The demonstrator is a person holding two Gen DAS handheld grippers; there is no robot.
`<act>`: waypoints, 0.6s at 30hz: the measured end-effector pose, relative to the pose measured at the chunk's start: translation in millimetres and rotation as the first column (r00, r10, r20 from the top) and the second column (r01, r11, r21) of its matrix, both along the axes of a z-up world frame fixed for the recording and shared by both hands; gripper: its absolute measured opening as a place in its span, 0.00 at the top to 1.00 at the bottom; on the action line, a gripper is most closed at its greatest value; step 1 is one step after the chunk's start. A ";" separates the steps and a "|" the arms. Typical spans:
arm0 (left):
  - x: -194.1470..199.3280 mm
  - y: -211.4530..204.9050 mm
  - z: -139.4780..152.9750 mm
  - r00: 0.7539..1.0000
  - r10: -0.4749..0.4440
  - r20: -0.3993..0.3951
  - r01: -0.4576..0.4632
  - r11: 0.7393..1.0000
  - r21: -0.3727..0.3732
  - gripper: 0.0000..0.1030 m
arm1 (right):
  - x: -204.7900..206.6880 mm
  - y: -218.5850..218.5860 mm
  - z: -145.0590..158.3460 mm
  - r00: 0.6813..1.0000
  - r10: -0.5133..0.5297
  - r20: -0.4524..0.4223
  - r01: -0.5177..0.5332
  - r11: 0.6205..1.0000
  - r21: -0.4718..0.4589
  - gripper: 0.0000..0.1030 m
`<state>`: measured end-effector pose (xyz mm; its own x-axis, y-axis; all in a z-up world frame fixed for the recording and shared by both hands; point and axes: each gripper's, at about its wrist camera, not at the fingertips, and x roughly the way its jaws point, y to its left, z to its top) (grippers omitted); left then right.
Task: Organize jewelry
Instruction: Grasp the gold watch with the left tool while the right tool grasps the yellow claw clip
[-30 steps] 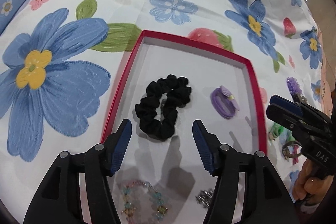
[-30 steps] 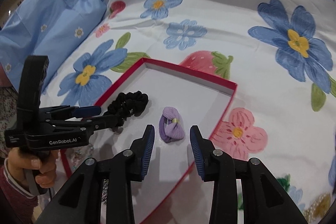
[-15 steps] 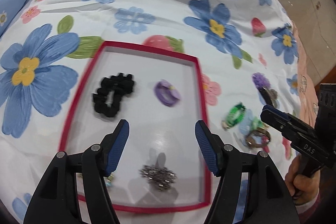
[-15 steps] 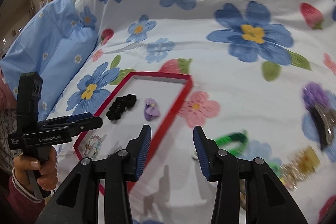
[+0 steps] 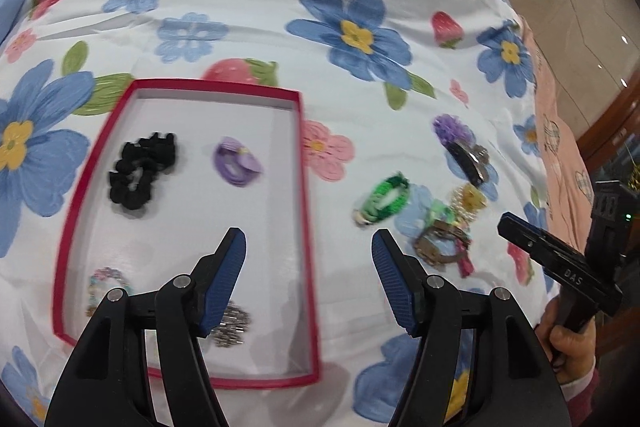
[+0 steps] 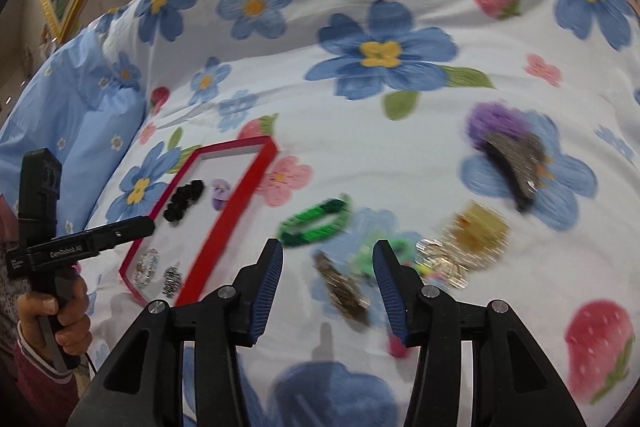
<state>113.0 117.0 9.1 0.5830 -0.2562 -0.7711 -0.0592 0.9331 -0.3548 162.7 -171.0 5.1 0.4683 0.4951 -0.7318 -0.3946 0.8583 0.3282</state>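
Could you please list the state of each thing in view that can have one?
Red tray: lidless, partly filled.
Black scrunchie: in tray.
Purple hair tie: in tray.
Green bracelet: on bedspread, outside tray.
Dark hair clip: on bedspread.
Left hand-held gripper: open, empty.
Right hand-held gripper: opening, nothing gripped.

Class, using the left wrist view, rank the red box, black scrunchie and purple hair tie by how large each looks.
1. Red box, by far the largest.
2. Black scrunchie.
3. Purple hair tie, only somewhat smaller than the scrunchie.
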 end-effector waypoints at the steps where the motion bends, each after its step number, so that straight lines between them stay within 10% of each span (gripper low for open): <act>1: 0.9 -5.7 0.0 1.000 -0.011 -0.001 0.011 1.000 0.000 0.37 | -1.0 -9.2 -1.8 1.000 -0.018 -0.005 0.018 1.000 0.000 0.52; 18: 32.8 -119.4 -6.2 0.980 -0.199 -0.021 0.199 0.980 -0.018 0.31 | 1.4 -79.0 -21.5 0.987 -0.153 -0.041 0.154 0.988 0.007 0.52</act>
